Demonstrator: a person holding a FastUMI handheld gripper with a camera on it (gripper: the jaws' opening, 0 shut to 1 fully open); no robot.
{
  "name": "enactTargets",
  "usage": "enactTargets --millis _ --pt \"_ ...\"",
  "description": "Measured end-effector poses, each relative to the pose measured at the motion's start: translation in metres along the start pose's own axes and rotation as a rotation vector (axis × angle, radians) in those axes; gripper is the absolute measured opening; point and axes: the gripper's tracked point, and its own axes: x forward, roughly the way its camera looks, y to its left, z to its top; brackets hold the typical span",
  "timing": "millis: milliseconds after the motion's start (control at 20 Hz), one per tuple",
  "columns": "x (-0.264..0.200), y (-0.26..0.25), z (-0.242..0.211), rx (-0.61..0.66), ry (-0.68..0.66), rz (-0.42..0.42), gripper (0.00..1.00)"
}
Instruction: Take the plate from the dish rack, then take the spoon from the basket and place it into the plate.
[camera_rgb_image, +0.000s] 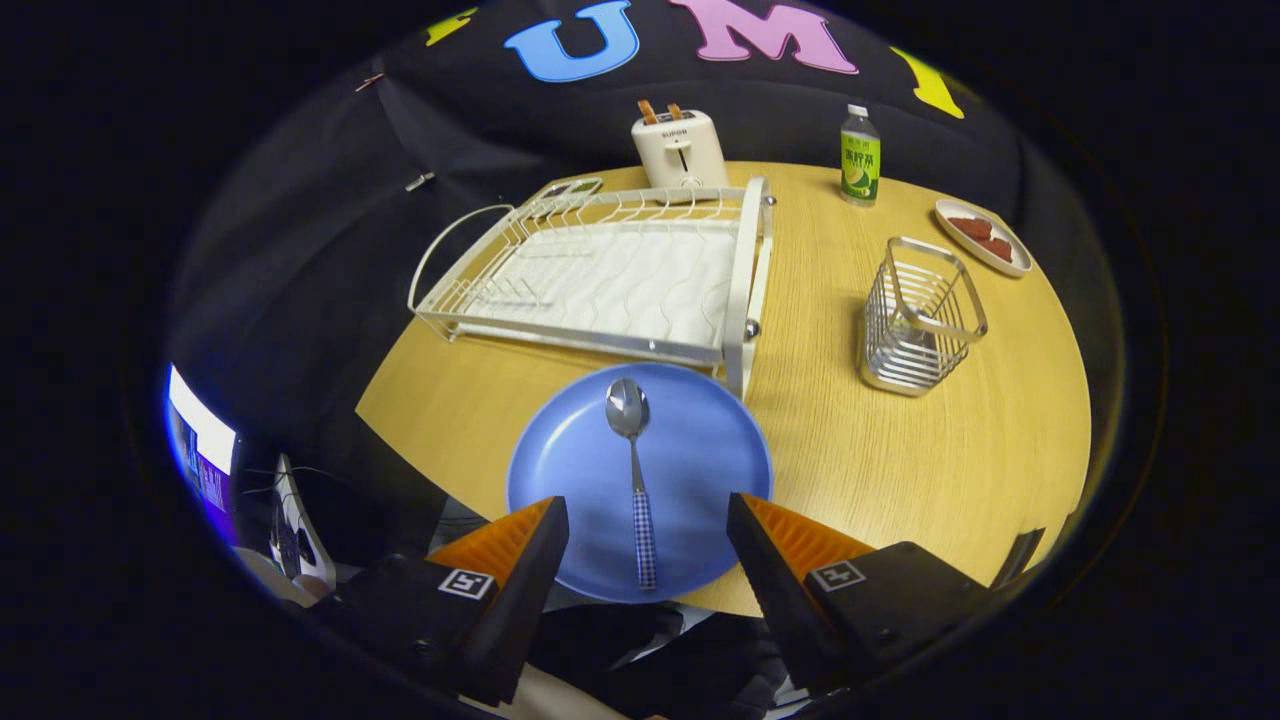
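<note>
One blue plate (690, 470) is seen lying flat on the round wooden worktop (900, 450), just in front of the one white dish rack (610, 275), whose slots are bare. One spoon (634, 470) is laid in the plate, bowl toward the rack and checked handle toward the claw (648, 525). The claw is held released, its two fingers spread wide on either side of the plate's near edge, with the spoon handle between them and nothing gripped. One wire basket (920, 315) is found to the right of the rack, apart from it. Beyond the rack one toaster (679, 148) is placed, with two slices showing in its top; one bottle (860, 156) and one small dish (982, 237) of reddish pieces, too small to be counted surely, are set further right. The plate's near rim is partly covered by the fingers.
</note>
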Motion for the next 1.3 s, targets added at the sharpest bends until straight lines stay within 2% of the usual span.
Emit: enactTargets --millis 300,600,800,1050,1300 --pt "-0.055 -0.003 0.096 -0.069 -0.220 -0.039 0.99" --pt "-0.122 -0.020 0.178 -0.121 -0.425 -0.122 0.99" --pt "-0.161 -0.028 0.208 -0.154 -0.530 -0.177 0.99" --pt "-0.212 -0.024 0.243 -0.158 -0.674 -0.199 0.98" --pt "-0.245 -0.030 0.263 -0.194 -0.776 -0.254 0.98"
